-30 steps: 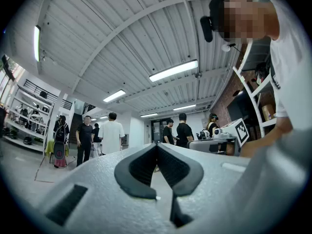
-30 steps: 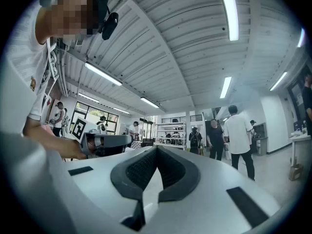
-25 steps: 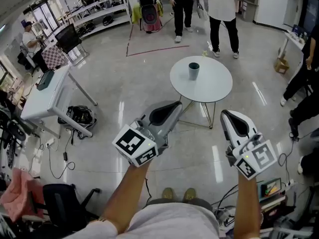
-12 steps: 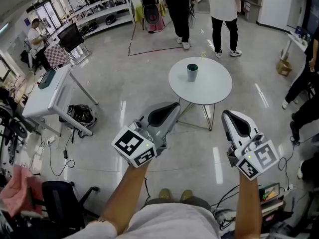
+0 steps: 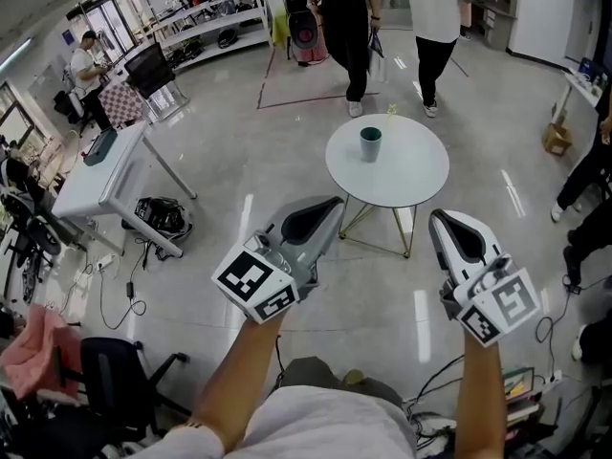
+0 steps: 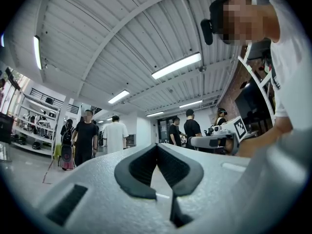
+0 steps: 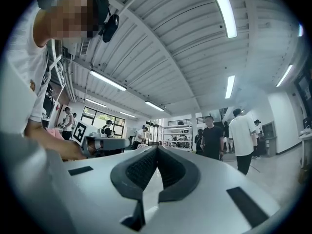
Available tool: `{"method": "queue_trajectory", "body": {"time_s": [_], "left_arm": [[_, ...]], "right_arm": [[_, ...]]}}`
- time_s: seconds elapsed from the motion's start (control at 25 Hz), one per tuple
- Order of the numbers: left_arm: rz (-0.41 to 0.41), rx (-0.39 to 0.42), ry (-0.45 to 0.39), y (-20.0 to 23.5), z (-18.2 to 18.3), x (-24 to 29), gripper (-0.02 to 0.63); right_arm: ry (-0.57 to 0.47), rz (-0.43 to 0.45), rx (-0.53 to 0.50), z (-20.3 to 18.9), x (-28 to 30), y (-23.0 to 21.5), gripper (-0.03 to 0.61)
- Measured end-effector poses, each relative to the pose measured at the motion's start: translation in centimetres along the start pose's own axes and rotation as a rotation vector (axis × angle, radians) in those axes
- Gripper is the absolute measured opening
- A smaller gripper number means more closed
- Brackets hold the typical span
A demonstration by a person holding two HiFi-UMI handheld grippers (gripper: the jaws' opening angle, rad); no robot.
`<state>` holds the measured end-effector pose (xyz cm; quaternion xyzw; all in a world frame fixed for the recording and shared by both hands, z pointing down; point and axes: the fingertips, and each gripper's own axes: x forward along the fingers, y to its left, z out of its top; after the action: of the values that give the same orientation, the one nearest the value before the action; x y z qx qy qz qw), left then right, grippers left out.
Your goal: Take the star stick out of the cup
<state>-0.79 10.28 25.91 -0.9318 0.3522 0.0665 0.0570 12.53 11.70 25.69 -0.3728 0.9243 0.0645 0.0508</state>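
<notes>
A grey-teal cup (image 5: pixel 370 143) stands upright on a round white table (image 5: pixel 406 175) ahead of me. A small yellowish shape (image 5: pixel 391 110) shows just past the cup at the table's far edge; I cannot tell whether it is the star stick. My left gripper (image 5: pixel 332 205) (image 6: pixel 157 147) is held out short of the table, shut and holding nothing. My right gripper (image 5: pixel 440 220) (image 7: pixel 157 149) is level with it on the right, also shut and holding nothing. Both are well short of the cup.
Two people (image 5: pixel 349 27) walk just beyond the table. A white desk (image 5: pixel 100 175) with a bag (image 5: pixel 161 218) under it stands at the left. A black chair (image 5: pixel 115 381) is at the lower left, and cables lie on the floor. Another person (image 5: pixel 588 165) stands at the right edge.
The whole view has drifted forward with both grippers still held out and shut. The people beyond the table have walked closer to it.
</notes>
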Motion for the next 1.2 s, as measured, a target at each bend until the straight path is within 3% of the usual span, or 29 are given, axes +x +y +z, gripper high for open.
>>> {"method": "queue_trajectory", "body": {"time_s": [0.68,1.2], "left_arm": [[0.007,-0.012,0.005,3.2,-2.4,4.4,0.015],[-0.020,-0.013,0.003,14.0,-4.4,10.0,0.015]], "right_arm": [[0.016,0.001,0.012,-2.2,2.4,-5.1,0.011],[0.056,-0.032,0.006,-4.7,12.1,-11.4,0.011]]}}
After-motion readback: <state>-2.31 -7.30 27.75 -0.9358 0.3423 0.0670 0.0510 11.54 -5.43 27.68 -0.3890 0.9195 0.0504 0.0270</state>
